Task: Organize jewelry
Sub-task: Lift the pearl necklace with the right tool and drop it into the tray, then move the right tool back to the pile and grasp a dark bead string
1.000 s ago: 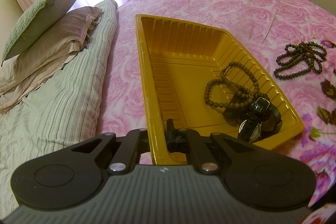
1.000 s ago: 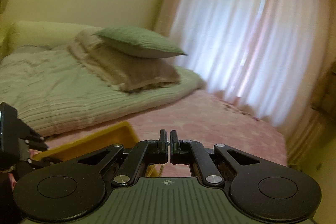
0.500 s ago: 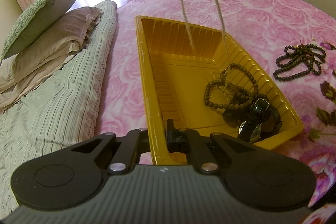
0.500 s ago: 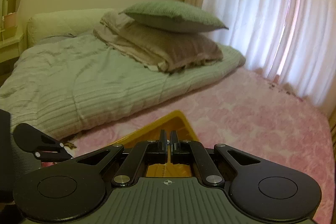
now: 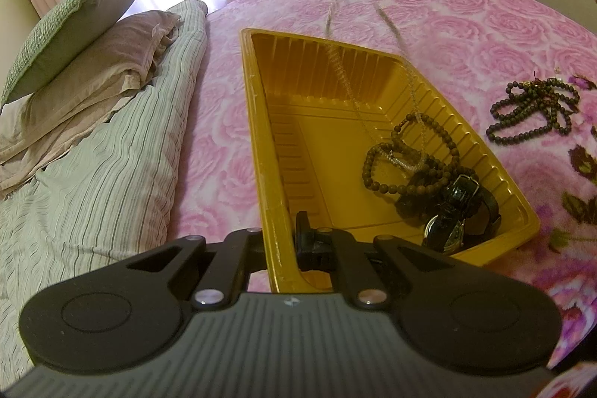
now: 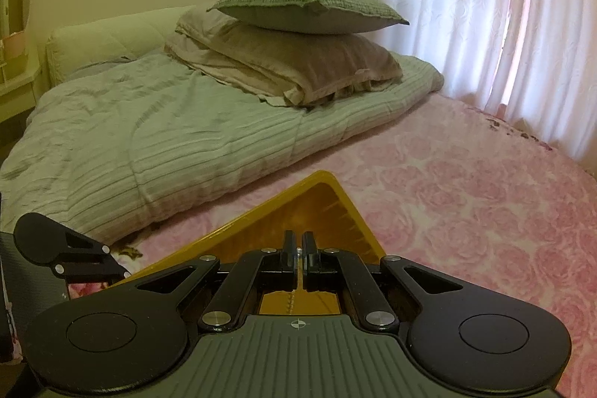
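Lowering a thin chain [image 5: 388, 114] into the yellow tray [image 5: 261, 144], the right gripper [image 6: 298, 250] is pinching it; the left gripper [image 5: 283, 241] is clamping the near rim, steadying it.

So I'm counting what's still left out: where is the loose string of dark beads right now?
In the left wrist view the dark bead string lies on the pink rose bedspread at the right, outside the yellow tray, beyond its right wall.
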